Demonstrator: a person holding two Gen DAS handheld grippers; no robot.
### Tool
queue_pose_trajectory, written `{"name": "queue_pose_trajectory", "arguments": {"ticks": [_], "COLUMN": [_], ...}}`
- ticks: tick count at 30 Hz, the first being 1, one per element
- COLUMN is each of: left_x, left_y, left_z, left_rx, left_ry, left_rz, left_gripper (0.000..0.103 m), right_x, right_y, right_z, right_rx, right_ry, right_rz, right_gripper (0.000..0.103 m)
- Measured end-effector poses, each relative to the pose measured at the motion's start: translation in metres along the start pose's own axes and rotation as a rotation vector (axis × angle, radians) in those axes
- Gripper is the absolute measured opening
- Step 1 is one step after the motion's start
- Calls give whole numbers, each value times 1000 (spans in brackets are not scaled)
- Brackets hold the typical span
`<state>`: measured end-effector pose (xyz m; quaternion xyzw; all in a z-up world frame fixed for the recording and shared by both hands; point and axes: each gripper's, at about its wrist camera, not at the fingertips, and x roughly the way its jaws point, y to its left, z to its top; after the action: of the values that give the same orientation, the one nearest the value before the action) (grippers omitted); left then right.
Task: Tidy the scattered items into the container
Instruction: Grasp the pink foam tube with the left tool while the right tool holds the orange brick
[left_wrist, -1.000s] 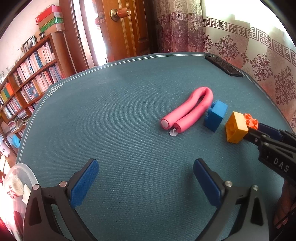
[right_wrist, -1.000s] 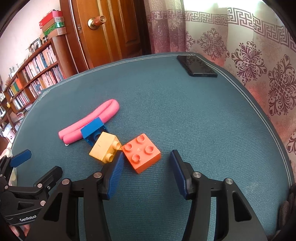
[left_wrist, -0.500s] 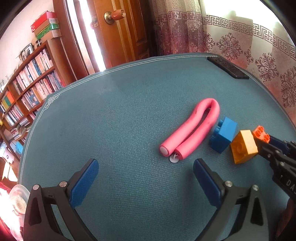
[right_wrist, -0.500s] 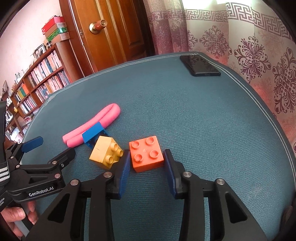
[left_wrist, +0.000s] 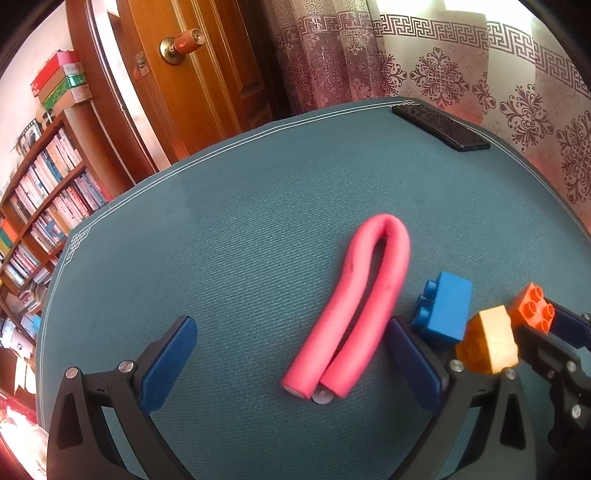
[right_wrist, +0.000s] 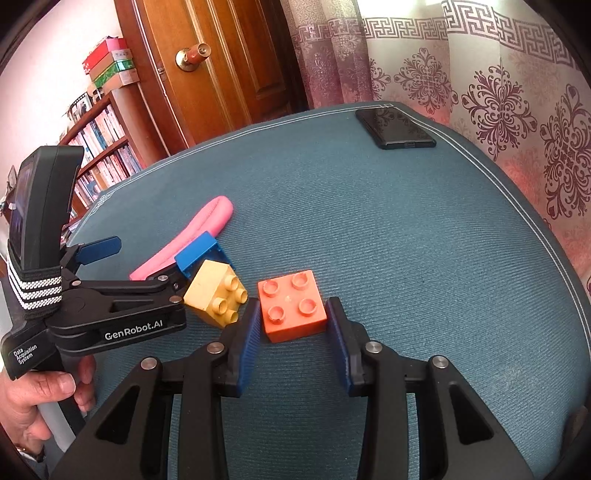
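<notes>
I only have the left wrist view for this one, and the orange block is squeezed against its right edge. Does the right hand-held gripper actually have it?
Observer: Yes. In the right wrist view, the right hand-held gripper has a blue pad against each side of the orange block, which has its studs up.
Reviewer: I see no studs on the yellow block. Where are they?
Observer: The yellow block lies on its side, with four studs facing that hand-held gripper.
Reviewer: And the blue one?
Observer: The blue block shows its hollow underside in this view.
</notes>
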<state>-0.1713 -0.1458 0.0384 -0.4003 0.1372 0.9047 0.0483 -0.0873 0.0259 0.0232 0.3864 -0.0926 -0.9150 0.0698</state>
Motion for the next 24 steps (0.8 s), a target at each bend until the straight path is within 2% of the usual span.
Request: {"name": "queue_pose_trajectory", "arguments": {"ticks": [11, 13, 16, 20, 24], "left_x": [12, 12, 11, 4, 1], "left_y": [-2, 1, 2, -8, -9], "left_z": [10, 9, 8, 6, 5], "left_rx": [-51, -76, -103, -72, -77], "left_ry": [-10, -7, -7, -23, -21], "left_rz": [-13, -47, -114, -142, -141], "left_gripper": [101, 94, 74, 37, 36], "right_x": [0, 0, 0, 1, 1], "right_y": [1, 1, 1, 1, 1], "right_z": [0, 0, 0, 0, 0], "right_rx": [-2, -3, -5, -9, -10], "right_ry": [0, 0, 0, 0, 0], "right_rz": [-3, -3, -5, -10, -11], "right_gripper": [39, 39, 39, 39, 39]}}
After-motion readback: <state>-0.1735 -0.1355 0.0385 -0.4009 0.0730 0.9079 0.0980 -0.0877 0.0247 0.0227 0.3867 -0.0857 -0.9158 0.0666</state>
